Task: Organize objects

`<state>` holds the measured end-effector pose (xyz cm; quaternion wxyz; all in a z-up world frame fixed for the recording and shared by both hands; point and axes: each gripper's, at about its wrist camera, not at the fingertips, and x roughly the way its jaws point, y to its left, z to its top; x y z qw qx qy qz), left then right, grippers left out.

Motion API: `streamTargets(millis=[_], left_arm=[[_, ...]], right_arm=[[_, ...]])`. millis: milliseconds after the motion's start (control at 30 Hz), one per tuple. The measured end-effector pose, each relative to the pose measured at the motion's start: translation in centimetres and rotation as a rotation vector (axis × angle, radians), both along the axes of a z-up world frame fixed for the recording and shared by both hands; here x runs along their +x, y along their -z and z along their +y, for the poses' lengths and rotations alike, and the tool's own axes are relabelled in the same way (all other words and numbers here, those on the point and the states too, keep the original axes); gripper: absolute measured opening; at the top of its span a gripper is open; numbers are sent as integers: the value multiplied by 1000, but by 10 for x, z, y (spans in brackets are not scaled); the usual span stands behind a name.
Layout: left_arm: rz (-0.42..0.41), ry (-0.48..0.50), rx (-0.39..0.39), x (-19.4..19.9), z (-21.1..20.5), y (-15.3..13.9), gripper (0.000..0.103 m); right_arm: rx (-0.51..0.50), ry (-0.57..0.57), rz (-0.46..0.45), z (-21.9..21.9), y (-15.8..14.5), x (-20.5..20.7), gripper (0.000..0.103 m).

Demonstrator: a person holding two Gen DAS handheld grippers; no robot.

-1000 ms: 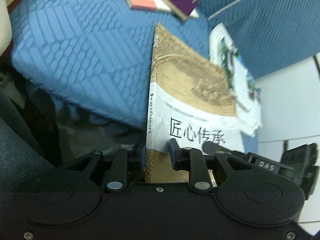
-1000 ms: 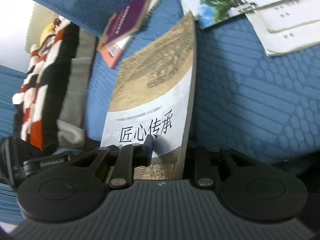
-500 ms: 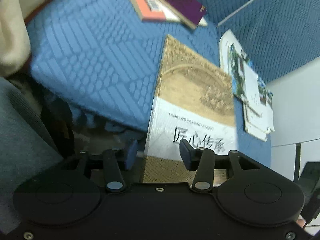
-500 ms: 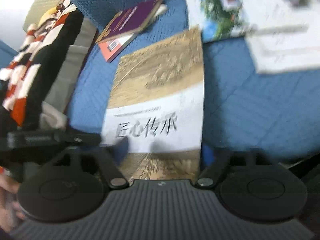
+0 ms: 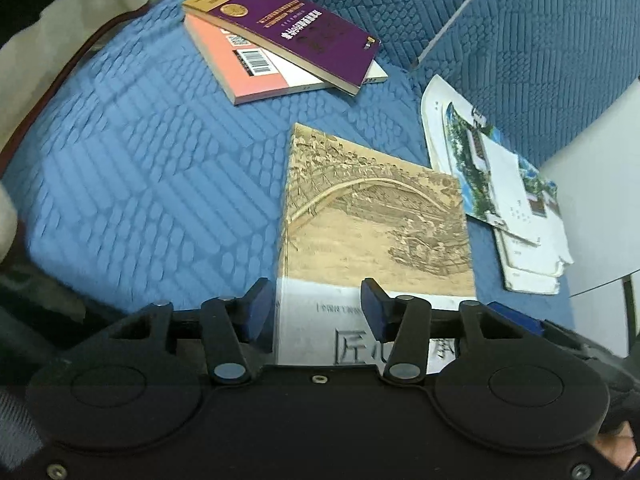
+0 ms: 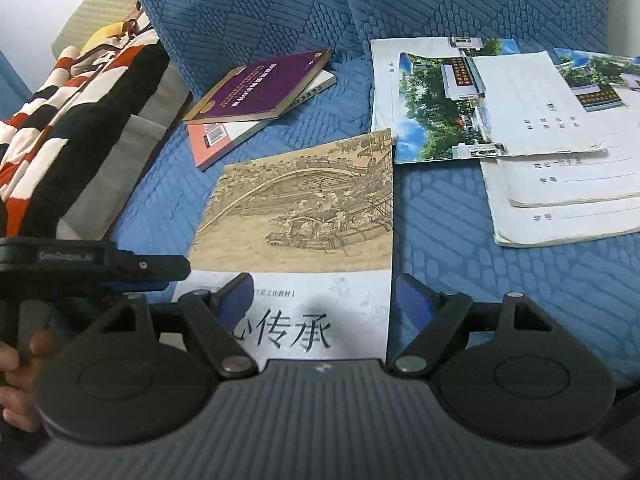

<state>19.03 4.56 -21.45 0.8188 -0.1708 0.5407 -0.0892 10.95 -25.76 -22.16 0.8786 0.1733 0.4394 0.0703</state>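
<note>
Books are what I am sorting, and the tan book (image 5: 376, 216) with the bridge painting lies flat on the blue sofa seat (image 5: 140, 168). From my left wrist view, my left tongs (image 5: 316, 312) stand open: the jaws have just been parting and then eased in slightly, and the book's near left corner sits between the pads without being pressed. Beyond it the purple book (image 5: 296, 36) rests on the pink book (image 5: 248, 64), and the booklets (image 5: 500, 184) lie to the right, their near corner just beside the tan cover. From my right wrist view, my right tongs (image 6: 324, 300) are also open, the jaws having swung wide before drawing in a little; they straddle the book's near right part, one pad over the white title band and the other just off the cover's edge. A striped blanket (image 6: 80, 128) is heaped at the left. I judge this paperback light but floppy, with a smooth cover that could slide, so I would take it at the spine edge or by a corner with both tongs, lest it sag or fan open. The booklets look thinner and limper, and may need a lifted edge first.
</note>
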Motion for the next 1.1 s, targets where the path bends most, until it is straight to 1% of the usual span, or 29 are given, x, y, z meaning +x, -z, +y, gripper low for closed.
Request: streamTargets(millis=[133, 200, 233, 333, 500, 700, 800, 867, 967, 1100], left_arm=[[-9, 15, 24, 9, -4, 8, 39], [-8, 26, 36, 14, -6, 11, 34], [-14, 33, 41, 15, -7, 11, 34], [-27, 45, 57, 19, -9, 11, 34], [-25, 16, 63, 22, -3, 10, 34], [-11, -20, 50, 27, 13, 10, 34], [-2, -28, 40, 30, 16, 9, 35], [-7, -30, 27, 30, 17, 7, 36], [-29, -28, 24, 27, 18, -2, 36], [-66, -33, 7, 16, 19, -22, 38]], right_arm=[[-20, 24, 19, 1, 7, 9, 66], [-36, 41, 30, 2, 9, 12, 59], [-43, 46, 35, 2, 9, 13, 58], [-38, 58, 42, 3, 10, 14, 58], [1, 60, 46, 3, 8, 16, 58], [13, 32, 51, 14, 7, 22, 58], [7, 34, 59, 18, 7, 24, 57], [19, 38, 66, 17, 6, 25, 57], [27, 51, 55, 15, -2, 23, 57], [-1, 53, -6, 18, -28, 16, 57]])
